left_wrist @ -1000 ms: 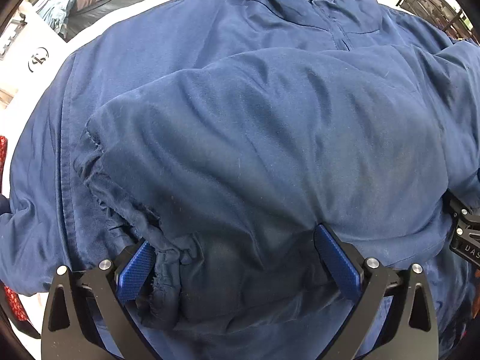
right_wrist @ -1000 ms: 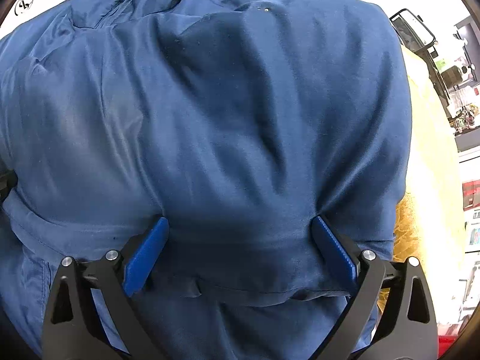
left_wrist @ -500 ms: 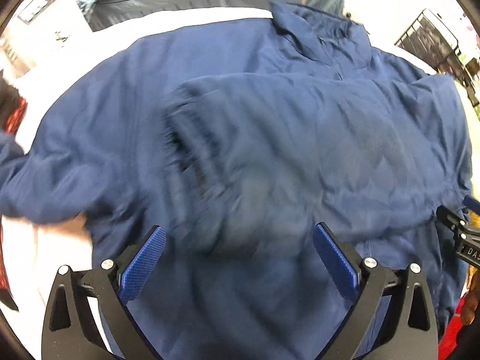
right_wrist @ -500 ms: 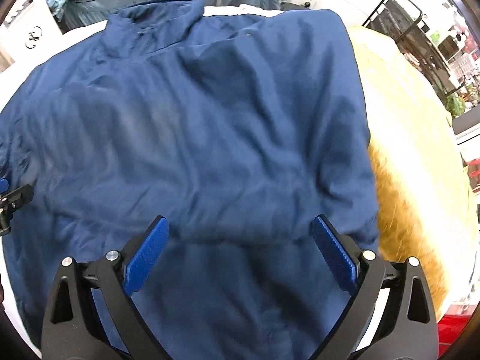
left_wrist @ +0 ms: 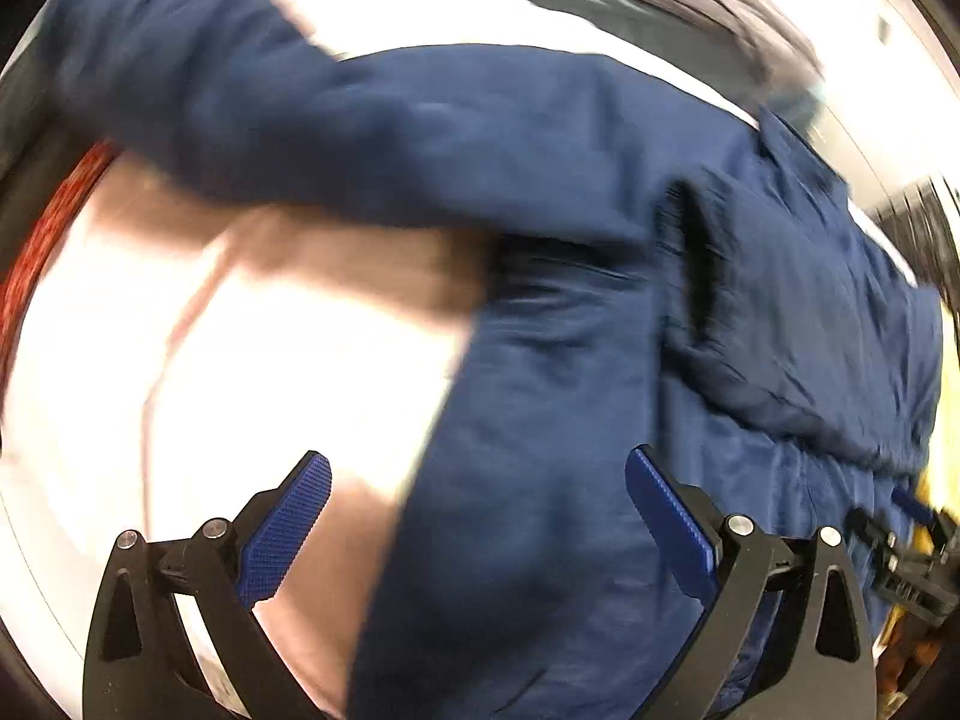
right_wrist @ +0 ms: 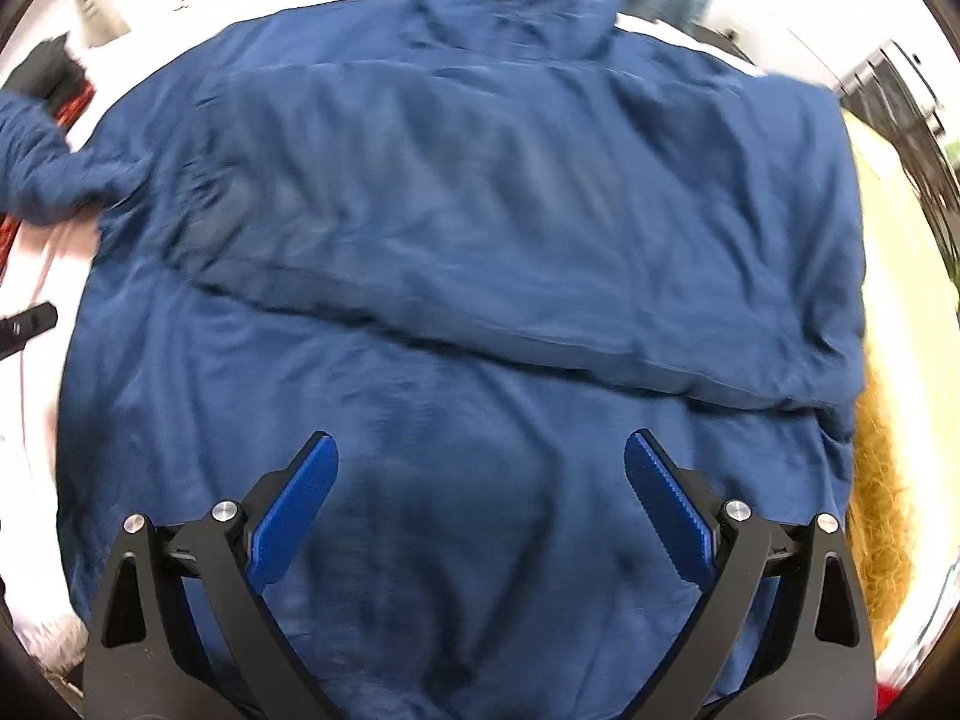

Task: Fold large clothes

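Note:
A navy blue jacket (right_wrist: 480,228) lies flat on a white surface, collar (right_wrist: 516,6) at the far side. One sleeve is folded across its chest (right_wrist: 510,324). The other sleeve (left_wrist: 252,120) stretches out to the left. My right gripper (right_wrist: 480,498) is open and empty above the jacket's lower half. My left gripper (left_wrist: 474,510) is open and empty over the jacket's left edge (left_wrist: 432,480) and the white surface. The left view is motion-blurred. The right gripper shows in the left wrist view (left_wrist: 906,564) at the right edge.
The white surface (left_wrist: 240,372) lies to the left of the jacket. A yellow fuzzy fabric (right_wrist: 882,480) lies along the jacket's right side. Red and black items (right_wrist: 66,96) sit at the far left. A wire rack (right_wrist: 900,90) stands at the far right.
Both grippers have pulled back from the folded sleeve, which stays across the chest. The left gripper has swung left toward the outstretched sleeve and white surface.

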The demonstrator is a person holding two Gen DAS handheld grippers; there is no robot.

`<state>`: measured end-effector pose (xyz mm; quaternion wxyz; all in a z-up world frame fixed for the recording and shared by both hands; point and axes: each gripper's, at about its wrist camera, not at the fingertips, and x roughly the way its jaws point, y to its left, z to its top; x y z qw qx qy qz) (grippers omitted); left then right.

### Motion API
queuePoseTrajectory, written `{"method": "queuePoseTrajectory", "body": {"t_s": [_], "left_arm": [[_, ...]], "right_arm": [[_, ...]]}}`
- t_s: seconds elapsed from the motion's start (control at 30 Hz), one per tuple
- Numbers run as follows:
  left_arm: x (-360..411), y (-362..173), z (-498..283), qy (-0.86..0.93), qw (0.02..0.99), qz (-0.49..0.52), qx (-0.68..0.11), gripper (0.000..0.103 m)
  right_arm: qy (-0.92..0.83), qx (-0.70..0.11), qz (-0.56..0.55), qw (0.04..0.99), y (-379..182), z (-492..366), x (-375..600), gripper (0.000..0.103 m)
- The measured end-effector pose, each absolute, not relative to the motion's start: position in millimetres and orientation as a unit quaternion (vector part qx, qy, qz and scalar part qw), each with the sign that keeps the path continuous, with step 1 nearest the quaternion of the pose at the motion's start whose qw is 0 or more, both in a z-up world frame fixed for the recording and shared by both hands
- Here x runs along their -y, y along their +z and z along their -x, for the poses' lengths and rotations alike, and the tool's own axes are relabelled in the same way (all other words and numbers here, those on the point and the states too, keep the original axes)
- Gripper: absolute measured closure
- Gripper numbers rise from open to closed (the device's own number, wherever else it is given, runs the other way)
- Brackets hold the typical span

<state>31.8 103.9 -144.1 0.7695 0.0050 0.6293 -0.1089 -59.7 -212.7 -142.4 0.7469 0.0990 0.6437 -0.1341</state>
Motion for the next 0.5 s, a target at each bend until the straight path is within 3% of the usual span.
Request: {"method": "queuePoseTrajectory", "body": {"t_s": [0.5], "left_arm": [[-287.6,-113.4,-70.7,0.023,0.795,0.196,-0.574,0.007]], "right_arm": [[-0.11,-0.643,-0.041,0.757,-126.0,54.4,163.4,0.008]]}}
